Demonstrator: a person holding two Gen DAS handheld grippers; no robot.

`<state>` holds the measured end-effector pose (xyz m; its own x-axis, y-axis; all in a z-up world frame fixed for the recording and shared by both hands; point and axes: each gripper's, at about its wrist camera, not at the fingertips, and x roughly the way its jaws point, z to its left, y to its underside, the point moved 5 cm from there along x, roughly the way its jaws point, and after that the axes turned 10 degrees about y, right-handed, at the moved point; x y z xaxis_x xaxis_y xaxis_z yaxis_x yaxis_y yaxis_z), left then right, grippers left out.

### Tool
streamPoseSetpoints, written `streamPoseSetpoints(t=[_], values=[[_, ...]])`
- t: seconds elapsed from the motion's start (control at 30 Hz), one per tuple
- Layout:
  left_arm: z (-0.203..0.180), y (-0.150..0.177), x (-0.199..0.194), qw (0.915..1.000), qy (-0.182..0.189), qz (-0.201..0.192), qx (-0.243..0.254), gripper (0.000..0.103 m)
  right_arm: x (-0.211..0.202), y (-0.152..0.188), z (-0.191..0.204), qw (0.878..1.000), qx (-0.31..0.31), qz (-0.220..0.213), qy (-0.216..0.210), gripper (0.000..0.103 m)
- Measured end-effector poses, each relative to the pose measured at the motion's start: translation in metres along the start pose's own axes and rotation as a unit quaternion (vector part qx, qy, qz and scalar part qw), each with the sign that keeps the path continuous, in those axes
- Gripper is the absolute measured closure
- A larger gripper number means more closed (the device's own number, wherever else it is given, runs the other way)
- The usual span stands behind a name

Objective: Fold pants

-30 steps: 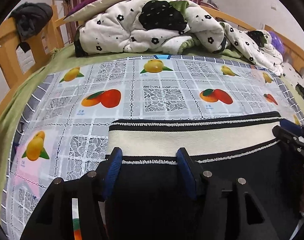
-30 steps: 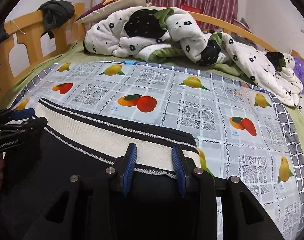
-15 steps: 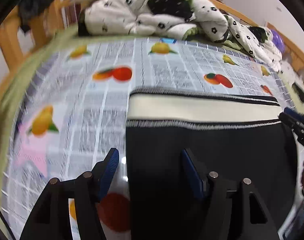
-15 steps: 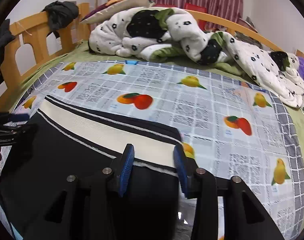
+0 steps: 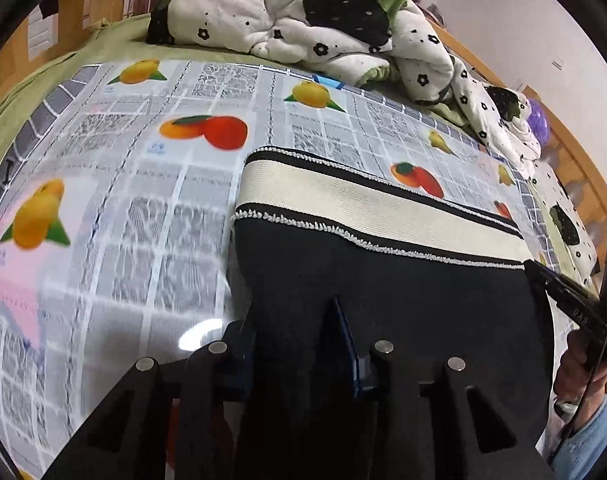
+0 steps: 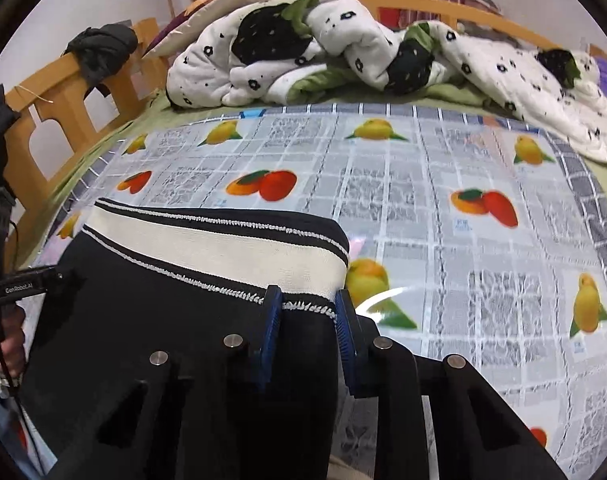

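Both grippers have slid back off the cream waistband, jaws just closing: left gripper pinching the black pants at their left edge, right gripper nipping the right edge below the band. Pants lie flat on the fruit-print tablecloth. Risk: thin bites slip on lifting, or the glossy cloth drags toward the quilt.

I count one pair of black pants with a cream striped waistband. One glossy fruit-printed plastic sheet covers one wooden-railed bed. One rumpled white quilt with black flowers lies at its far end. I have two black grippers with blue pads: my left and my right.
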<state>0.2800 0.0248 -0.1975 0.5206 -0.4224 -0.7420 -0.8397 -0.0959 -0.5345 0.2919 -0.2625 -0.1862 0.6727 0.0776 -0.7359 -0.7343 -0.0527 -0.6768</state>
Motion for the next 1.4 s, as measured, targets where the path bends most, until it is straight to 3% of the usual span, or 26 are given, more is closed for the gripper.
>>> streamPoseSetpoints(t=[0.07,0.2,0.27,0.33,0.37,0.5,0.6,0.7,0.93,1.1,1.23,1.4], values=[[0.008,-0.010,0.004,0.9997,0.012,-0.004,-0.020,0.069,0.007,-0.005,-0.003,1.000,0.023,0.000,-0.007,0.077],[0.018,-0.015,0.005,0.9993,-0.027,-0.008,-0.023,0.037,0.013,-0.011,-0.007,0.999,0.047,-0.003,-0.012,0.076],[0.012,-0.018,-0.004,0.9977,-0.064,-0.023,0.002,0.037,0.007,-0.015,-0.007,0.999,0.041,-0.010,-0.004,0.071],[-0.003,-0.025,-0.015,0.9905,-0.118,-0.049,0.050,0.038,0.000,-0.022,-0.007,0.999,0.047,-0.024,-0.003,0.071],[-0.007,-0.029,-0.016,0.9882,-0.129,-0.052,0.065,0.039,-0.003,-0.025,-0.007,0.998,0.051,-0.030,-0.003,0.071],[-0.028,-0.046,-0.006,0.9880,-0.103,-0.062,0.096,0.043,0.000,-0.038,0.009,0.998,0.040,-0.046,-0.013,0.073],[-0.029,-0.053,0.026,0.9901,-0.098,-0.026,0.098,0.043,0.023,-0.036,0.023,0.999,-0.001,-0.023,0.027,0.075],[-0.029,-0.045,0.029,0.9894,-0.102,-0.031,0.099,0.043,0.021,-0.031,0.022,0.999,-0.007,-0.035,0.029,0.074],[-0.029,0.002,0.004,0.9915,-0.095,0.014,0.088,0.042,-0.001,-0.013,0.013,0.999,-0.018,-0.029,0.021,0.074],[-0.036,0.027,-0.012,0.9896,-0.116,0.016,0.084,0.041,-0.021,0.017,0.005,1.000,0.000,0.003,0.026,0.074],[-0.038,0.062,-0.036,0.9932,-0.097,0.019,0.061,0.041,-0.042,0.039,0.011,0.999,-0.009,0.008,0.043,0.074],[-0.047,0.096,-0.063,0.9918,-0.108,0.003,0.068,0.038,-0.069,0.077,0.016,0.999,-0.008,0.019,0.051,0.074]])
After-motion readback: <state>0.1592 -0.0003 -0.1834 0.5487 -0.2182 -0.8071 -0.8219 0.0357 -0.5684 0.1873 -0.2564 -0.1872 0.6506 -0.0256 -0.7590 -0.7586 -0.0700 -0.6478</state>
